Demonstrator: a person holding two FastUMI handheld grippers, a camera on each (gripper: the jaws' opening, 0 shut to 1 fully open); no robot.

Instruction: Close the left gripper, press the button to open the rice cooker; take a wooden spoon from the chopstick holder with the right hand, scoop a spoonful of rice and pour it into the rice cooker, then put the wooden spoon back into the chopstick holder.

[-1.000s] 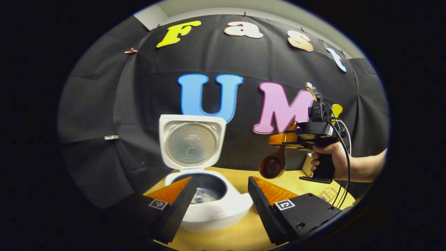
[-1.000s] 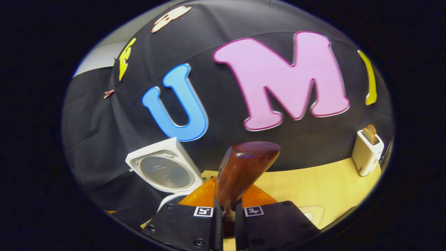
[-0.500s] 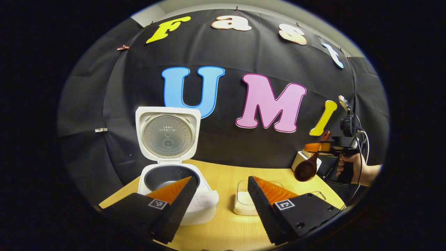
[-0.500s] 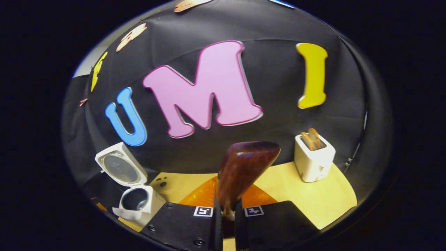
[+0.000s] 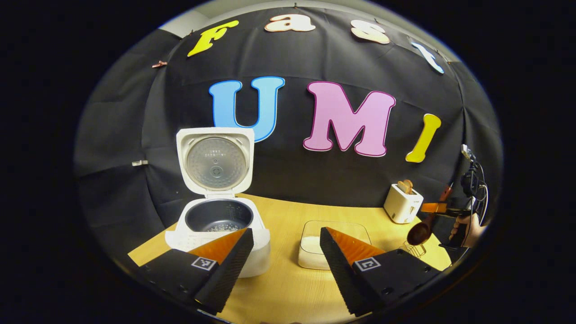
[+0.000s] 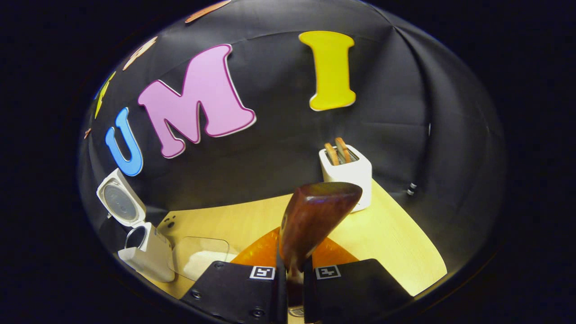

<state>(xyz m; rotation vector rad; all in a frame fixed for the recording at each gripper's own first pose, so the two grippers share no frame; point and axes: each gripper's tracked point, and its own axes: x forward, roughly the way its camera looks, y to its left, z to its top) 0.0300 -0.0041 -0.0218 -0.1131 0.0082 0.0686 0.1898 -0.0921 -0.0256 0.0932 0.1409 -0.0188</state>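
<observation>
Left gripper (image 5: 284, 252) hovers low over the near edge of the table (image 5: 288, 288), pointing toward the booth wall. Its fingers (image 5: 229, 261) stand wide apart, holding nothing and touching nothing. Between and beyond them: the rice cooker (image 5: 218, 225) to the left, lid up and upright, dark inner pot exposed with some white rice at the bottom; a clear container (image 5: 310, 245) of rice just to the right of the cooker.

Right gripper (image 6: 294, 279) is closed to a narrow gap, both fingers (image 6: 243, 288) pressing on the handle of the wooden spoon (image 6: 315, 211). In the right gripper view the spoon stands up from the fingers, its bowl uppermost. In the left gripper view the same gripper sits at the far right edge of the table, held by a hand (image 5: 468, 225), with the spoon bowl hanging down and left, above a small wire holder (image 5: 411, 248); contact between them cannot be told.

A white toaster (image 6: 346, 173) with two slices stands at the back of the table, near the wall, behind the spoon.
</observation>
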